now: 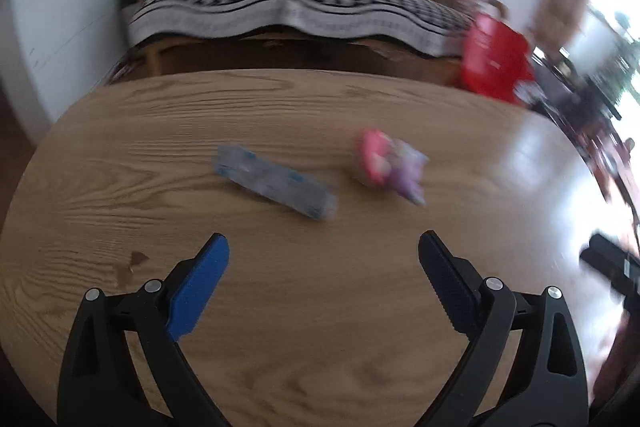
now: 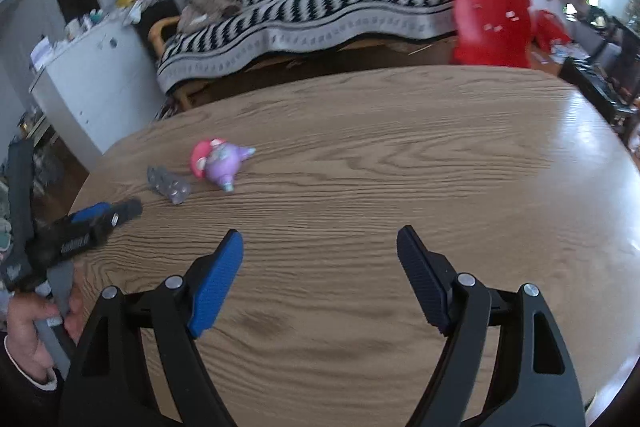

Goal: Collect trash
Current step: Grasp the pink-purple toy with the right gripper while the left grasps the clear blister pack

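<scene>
The left gripper [image 1: 323,247] sits nearest its lens, blue-padded fingers spread wide with nothing between them, held low over the near part of the wooden table [image 1: 280,99] and aimed at the trash. The right gripper [image 2: 320,243] is likewise wide open and empty, poised over the table's near edge. Beyond the table's far edge stands a sofa under a black-and-white zigzag blanket [image 2: 320,3], with a white cabinet [image 2: 92,79] to its left and a red plastic chair [image 2: 492,23] off the far right corner. On the table, toward its left side, lie a clear, blue-printed plastic wrapper [image 1: 276,181] and, just beside it to the right but apart from it, a crumpled pink-and-purple wrapper [image 1: 390,163]; both lie ahead of the left gripper's fingertips, untouched. The left wrist view is motion-blurred and catches only a dark edge of the other tool at its right side. Only the right wrist view shows the person's left hand [image 2: 28,323] gripping the grey handle, that gripper angled over the table's left edge toward the wrappers.
</scene>
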{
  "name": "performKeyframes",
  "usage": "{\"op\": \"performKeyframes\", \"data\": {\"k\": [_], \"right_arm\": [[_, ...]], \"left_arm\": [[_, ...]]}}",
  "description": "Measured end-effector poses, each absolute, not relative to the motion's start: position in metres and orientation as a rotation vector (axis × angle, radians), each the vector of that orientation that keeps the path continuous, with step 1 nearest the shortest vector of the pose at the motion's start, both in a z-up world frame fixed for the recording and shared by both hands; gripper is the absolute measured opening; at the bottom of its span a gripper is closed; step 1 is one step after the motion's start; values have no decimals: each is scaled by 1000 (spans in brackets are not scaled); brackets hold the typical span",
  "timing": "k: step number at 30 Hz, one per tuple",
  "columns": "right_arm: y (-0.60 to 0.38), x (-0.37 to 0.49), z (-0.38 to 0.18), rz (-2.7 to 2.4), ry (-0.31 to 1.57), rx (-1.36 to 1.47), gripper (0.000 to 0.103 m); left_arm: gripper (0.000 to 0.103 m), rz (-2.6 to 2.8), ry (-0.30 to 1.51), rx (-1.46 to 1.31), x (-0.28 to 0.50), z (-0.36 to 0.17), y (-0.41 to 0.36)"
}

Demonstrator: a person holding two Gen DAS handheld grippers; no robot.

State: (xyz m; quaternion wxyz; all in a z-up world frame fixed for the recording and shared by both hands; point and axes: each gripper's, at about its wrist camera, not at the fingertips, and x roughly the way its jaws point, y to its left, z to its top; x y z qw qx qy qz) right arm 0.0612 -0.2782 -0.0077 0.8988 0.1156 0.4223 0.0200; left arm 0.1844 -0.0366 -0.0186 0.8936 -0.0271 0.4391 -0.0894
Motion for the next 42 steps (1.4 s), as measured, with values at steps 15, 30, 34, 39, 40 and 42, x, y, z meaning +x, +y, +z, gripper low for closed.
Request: {"op": "performKeyframes", "data": {"k": [15, 30, 34, 39, 40, 42], "right_arm": [[-227, 120, -30, 131, 943, 180, 77], [-170, 222, -53, 407, 951, -131, 84], [-162, 245, -68, 476, 985, -155, 84], [-148, 256, -82, 545, 1014, -195, 83], [-146, 256, -84, 554, 1009, -196, 80], [-145, 254, -82, 560, 993, -184, 66]], "left_arm": [[93, -22, 1017, 13, 245, -74, -22], [93, -98, 1018, 39, 245, -72, -9], [93, -98, 1027, 47, 253, -78, -7], [86, -93, 996, 76, 252, -79, -12], [78, -97, 986, 78, 250, -78, -13], [66, -97, 972, 80, 251, -76, -12]]}}
